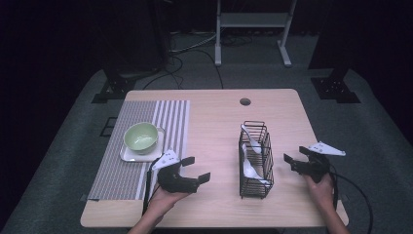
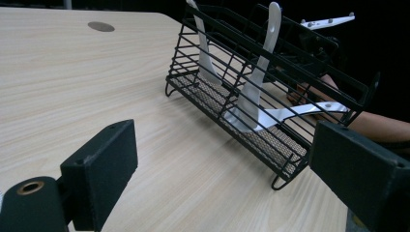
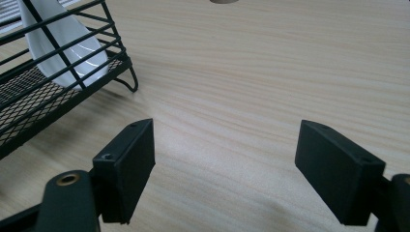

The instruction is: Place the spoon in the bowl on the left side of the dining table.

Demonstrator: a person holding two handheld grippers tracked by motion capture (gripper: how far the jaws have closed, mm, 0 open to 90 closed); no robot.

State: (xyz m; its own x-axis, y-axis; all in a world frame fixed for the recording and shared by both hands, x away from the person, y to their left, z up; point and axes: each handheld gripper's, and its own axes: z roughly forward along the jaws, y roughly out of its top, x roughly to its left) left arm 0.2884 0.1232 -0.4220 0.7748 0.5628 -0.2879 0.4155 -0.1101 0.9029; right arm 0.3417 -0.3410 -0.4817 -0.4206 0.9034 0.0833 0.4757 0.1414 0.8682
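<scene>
Both claws were held wide open, empty: left claw (image 1: 196,169) left of the black wire basket (image 1: 255,187), right claw (image 1: 297,155) to its right. White spoons (image 1: 249,167) stood inside, mid-counter (image 1: 214,136). One handle (image 2: 273,21) would best be pinched high and lifted straight up, clear of the wires.

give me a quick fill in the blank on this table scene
1. The white spoons stand in a black wire ____.
2. The green bowl sits on a white ____.
3. The jaws of the left gripper and the right gripper are both ____.

Missing words: rack; plate; open
</scene>
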